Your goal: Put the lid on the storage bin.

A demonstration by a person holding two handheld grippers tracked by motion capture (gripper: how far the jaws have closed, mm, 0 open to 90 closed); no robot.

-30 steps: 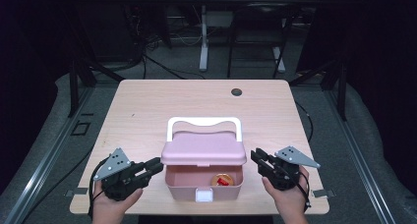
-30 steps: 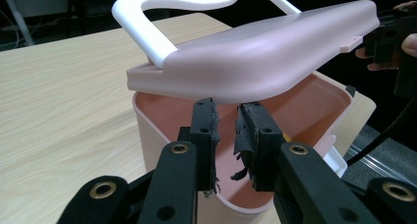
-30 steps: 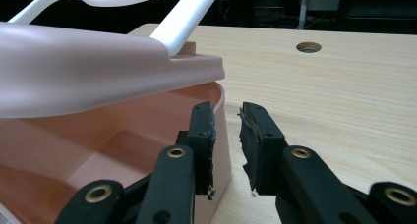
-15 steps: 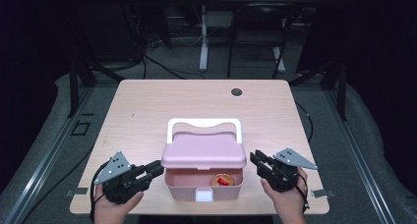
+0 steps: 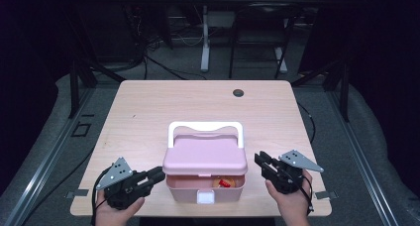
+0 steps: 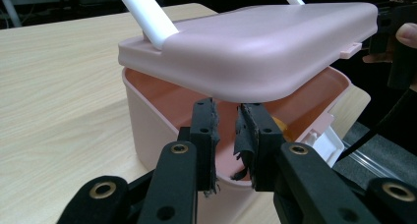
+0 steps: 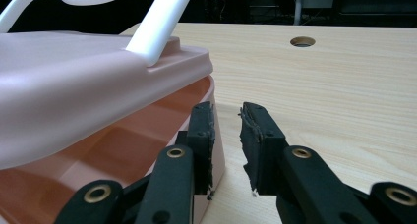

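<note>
Black tongs (image 5: 157, 175), brass-ringed screw holes, frayed pads (image 6: 209, 135), grey three-cornered plates (image 5: 116, 169)

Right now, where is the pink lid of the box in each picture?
High view: the pink lid sits low in the middle, between the two grippers.
Left gripper view: the lid spreads across the top, raised above the box.
Right gripper view: the lid covers the left side.
Shared landmark: the white handle rising from the lid.

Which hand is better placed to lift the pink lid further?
Left, probably: the left tongs sit right under the raised lid edge, while the right tongs straddle the box wall.
</note>
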